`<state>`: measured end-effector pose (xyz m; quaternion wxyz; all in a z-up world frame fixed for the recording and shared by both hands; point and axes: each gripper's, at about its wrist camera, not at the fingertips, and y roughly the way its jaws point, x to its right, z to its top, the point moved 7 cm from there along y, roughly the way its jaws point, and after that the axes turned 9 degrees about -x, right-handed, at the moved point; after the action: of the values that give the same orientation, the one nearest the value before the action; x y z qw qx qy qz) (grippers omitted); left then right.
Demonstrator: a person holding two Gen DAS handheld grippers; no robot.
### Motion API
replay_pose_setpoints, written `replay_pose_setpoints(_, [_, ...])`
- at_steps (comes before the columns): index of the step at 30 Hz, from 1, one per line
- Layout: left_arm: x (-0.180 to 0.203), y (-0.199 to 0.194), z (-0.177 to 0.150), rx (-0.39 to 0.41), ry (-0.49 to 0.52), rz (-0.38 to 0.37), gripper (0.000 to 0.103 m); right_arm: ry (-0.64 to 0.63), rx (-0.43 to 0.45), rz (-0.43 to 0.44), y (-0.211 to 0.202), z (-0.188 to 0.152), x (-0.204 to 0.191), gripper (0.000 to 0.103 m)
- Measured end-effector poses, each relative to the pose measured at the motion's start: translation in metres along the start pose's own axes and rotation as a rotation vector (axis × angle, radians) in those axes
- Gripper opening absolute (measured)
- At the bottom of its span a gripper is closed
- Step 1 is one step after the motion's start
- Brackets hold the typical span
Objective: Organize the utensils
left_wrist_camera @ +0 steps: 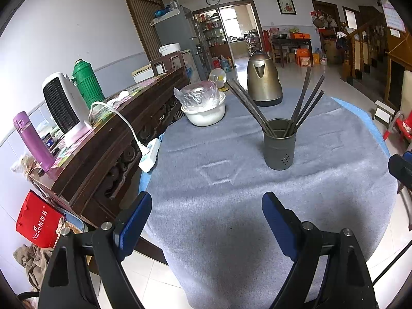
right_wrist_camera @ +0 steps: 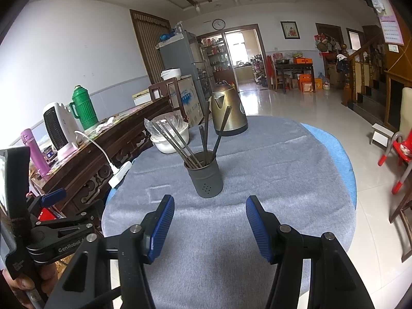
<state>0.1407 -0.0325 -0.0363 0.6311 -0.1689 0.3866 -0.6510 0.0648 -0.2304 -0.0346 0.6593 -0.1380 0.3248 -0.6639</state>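
Left fingers (left_wrist_camera: 206, 203): spread wide, nothing between, over bare cloth at near desk edge.
Right fingers (right_wrist_camera: 209, 206): apart, narrower than left, empty, aimed at holder; bare cloth beneath.
Holder (right_wrist_camera: 205, 177): dark cylinder, upright mid-desk, just beyond right fingers; farther off and to the right in left view (left_wrist_camera: 279, 145).
Chopsticks (right_wrist_camera: 206, 134): dark, standing in holder, fanned; some leaning left toward bowl, others upright or right toward kettle.
Desk (right_wrist_camera: 283, 180): round, grey cloth over blue; blue rim showing at right and left edges.
Open room: wide bare cloth all round holder, most on the right and near side; faint chalk rectangle (left_wrist_camera: 217, 172) left of holder.
Near edge: cloth hanging over rim below both fingers, tiled floor underneath.
Bowl (left_wrist_camera: 204, 113): white, plastic-wrapped lid, far left of desk, well apart from holder.
Kettle (left_wrist_camera: 264, 81): brass-coloured, far side, behind holder, apart from it.
Power strip (left_wrist_camera: 149, 155): white, at left desk edge, cord arching up to sideboard.
Sideboard (left_wrist_camera: 103, 149): dark wood, close against left of desk; heater (left_wrist_camera: 64, 103), green flask (left_wrist_camera: 86, 82), purple bottle (left_wrist_camera: 32, 141) on top.
Left-hand tool: seen at left border of right view, beside the sideboard.
Right side: open tiled floor, red chair (right_wrist_camera: 401, 154), small stool beyond rim.
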Motion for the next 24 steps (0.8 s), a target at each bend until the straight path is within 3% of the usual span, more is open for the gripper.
replay_pose_setpoints(24, [-0.013,0.027,0.006,-0.009,-0.024,-0.015,0.088,-0.029,0.008,-0.057,0.024,0.016,-0.015,0.062])
